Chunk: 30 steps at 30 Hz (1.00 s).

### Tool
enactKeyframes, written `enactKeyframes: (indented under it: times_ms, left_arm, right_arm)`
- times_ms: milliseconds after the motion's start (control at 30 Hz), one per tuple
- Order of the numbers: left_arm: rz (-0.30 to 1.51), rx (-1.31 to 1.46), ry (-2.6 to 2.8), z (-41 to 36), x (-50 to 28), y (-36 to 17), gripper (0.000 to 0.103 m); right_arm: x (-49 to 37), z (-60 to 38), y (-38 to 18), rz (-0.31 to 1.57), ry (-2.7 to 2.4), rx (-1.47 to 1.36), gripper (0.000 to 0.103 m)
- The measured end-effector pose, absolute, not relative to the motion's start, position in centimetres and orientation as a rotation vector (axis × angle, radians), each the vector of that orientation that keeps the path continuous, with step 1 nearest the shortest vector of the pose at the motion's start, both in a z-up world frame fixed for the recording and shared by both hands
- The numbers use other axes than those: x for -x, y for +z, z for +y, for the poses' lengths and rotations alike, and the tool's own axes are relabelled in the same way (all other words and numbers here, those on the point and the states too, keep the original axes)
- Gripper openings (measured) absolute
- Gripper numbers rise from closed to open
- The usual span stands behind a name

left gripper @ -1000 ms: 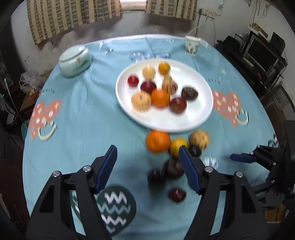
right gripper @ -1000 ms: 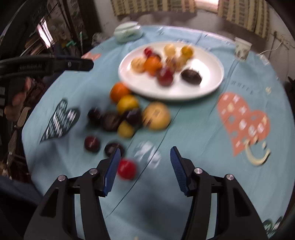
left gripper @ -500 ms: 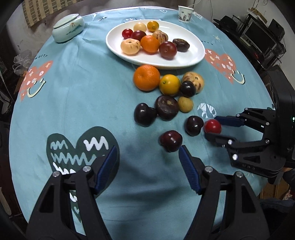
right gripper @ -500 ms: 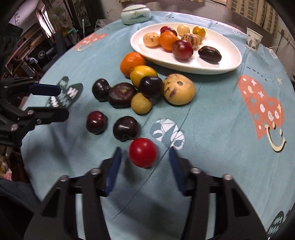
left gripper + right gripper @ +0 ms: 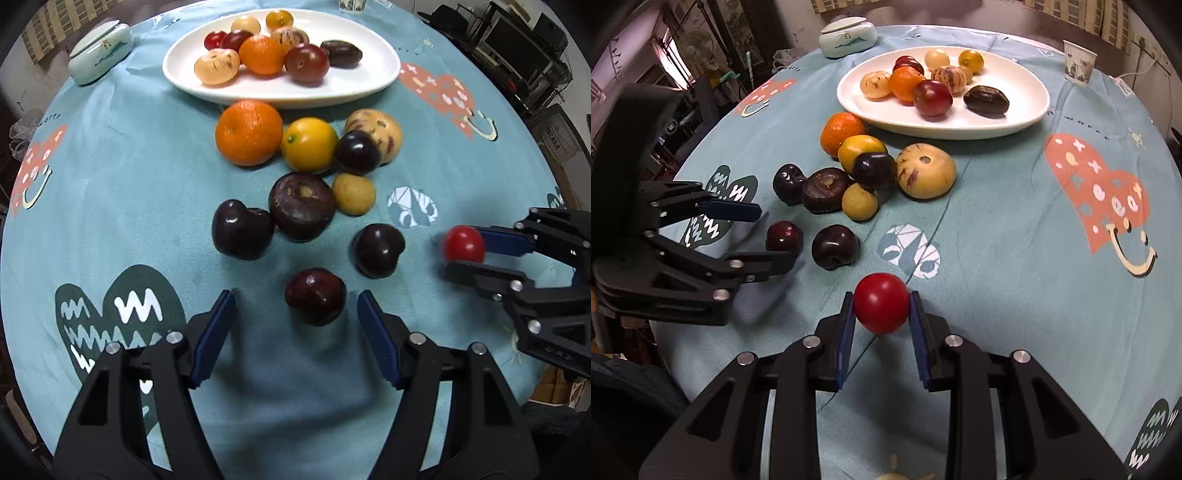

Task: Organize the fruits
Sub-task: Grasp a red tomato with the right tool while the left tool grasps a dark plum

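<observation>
Our right tongs [image 5: 881, 308] grip a red cherry tomato [image 5: 881, 302] above the counter [image 5: 1015, 229]. Our left tongs [image 5: 295, 325] gape wide around a dark plum [image 5: 315, 295]. Eight fruits fill the white plate [image 5: 1015, 118]; nine wait loose.

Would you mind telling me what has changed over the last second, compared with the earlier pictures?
The right gripper has closed on the small red fruit, which earlier lay free between its open fingers. The left gripper has come down toward the table and now frames a dark plum, still open. The white plate and the other loose fruits have stayed put.
</observation>
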<state>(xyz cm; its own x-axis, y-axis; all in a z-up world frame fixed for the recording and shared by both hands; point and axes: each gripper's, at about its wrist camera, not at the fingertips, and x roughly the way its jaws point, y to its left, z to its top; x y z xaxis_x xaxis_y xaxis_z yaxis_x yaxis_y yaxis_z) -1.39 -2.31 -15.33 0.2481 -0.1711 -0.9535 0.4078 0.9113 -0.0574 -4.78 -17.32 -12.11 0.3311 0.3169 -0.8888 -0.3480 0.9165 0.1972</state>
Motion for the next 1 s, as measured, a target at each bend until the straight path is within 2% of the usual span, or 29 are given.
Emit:
enactKeyframes:
  times_ms: [33, 133, 600, 1000]
  left_arm:
    - [1.267, -0.221, -0.395, -2.3, 1.3, -15.5, 0.056]
    - [1.27, -0.186, -0.44, -2.4, 1.3, -15.1, 0.034]
    - [1.18, -0.249, -0.391, -3.1, 3.0, -10.6, 0.034]
    - [1.157, -0.259, -0.384, -2.7, 4.2, -9.6, 0.034]
  right_arm:
    - [4.9, -17.2, -12.2, 1.155, 0.432, 0.029, 0.029]
    - [5.0, -17.5, -12.4, 1.163, 0.425, 0.018, 0.029]
    - [7.0, -16.5, -12.2, 1.177, 0.449, -0.005, 0.029]
    - [8.2, -15.6, -11.9, 1.177, 0.46, 0.007, 0.029]
